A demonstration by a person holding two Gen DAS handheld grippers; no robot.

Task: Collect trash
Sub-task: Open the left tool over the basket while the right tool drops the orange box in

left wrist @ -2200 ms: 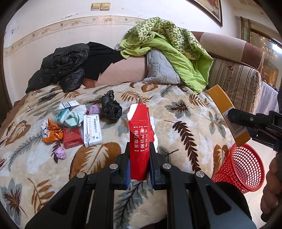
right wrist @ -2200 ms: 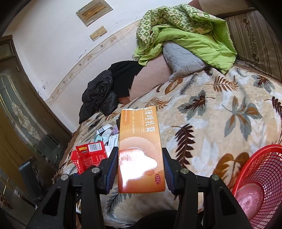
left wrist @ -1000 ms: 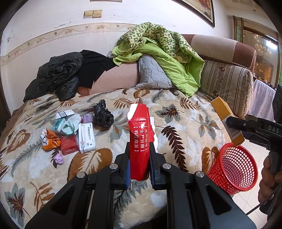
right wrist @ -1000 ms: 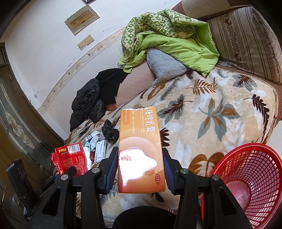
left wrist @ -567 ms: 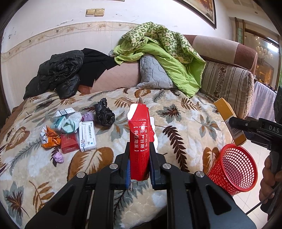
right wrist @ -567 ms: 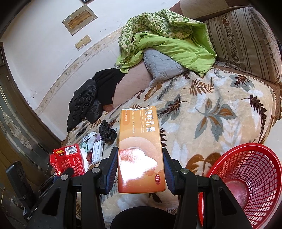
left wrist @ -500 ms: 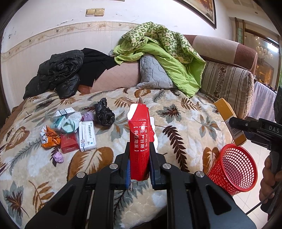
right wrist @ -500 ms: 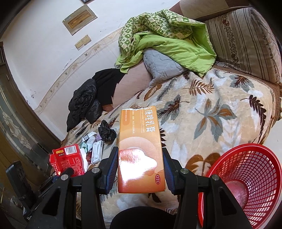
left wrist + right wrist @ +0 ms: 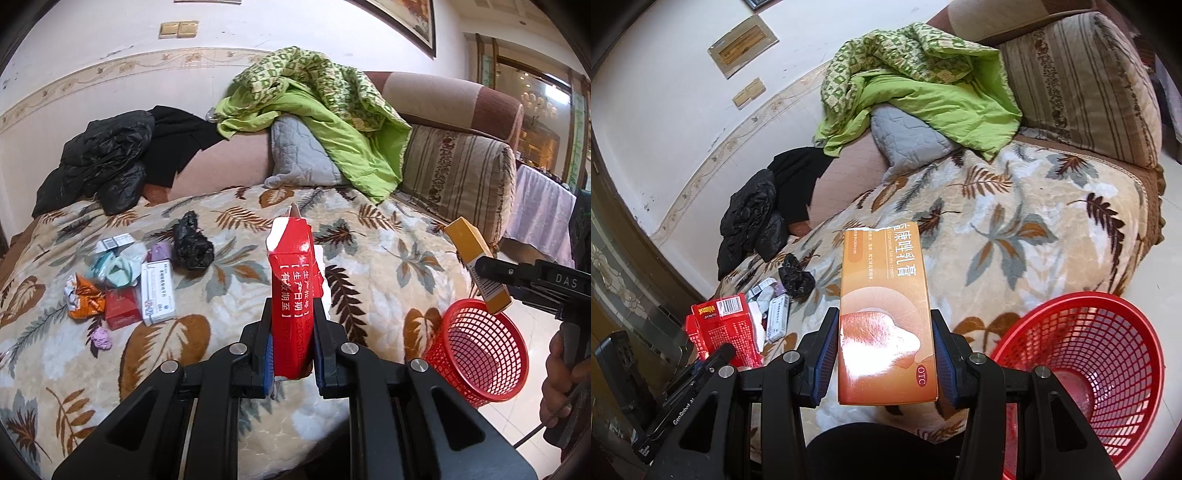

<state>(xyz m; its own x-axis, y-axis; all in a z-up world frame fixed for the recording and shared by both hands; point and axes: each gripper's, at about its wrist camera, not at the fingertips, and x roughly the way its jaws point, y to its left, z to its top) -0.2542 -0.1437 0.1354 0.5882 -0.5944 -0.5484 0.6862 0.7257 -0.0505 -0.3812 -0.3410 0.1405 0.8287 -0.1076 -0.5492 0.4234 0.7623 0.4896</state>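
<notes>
Between both sets of jaws: two empty cartons, basket beside the bed's near corner.
Left gripper (image 9: 291, 354) clamps the torn red carton (image 9: 291, 295); right gripper (image 9: 884, 362) clamps the orange box (image 9: 886, 314) across its long edges. Both appear light and crushable. The red basket (image 9: 1108, 369) stands on the floor.

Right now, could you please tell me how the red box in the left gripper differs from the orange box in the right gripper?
The red box is narrow, and its torn top shows white card; the orange box is wider, with a glossy glare.
The left gripper pinches the red box by its thin sides; the right gripper spans the orange box's broad face.
Both are cardboard packets, held upright beside the red basket.
</notes>
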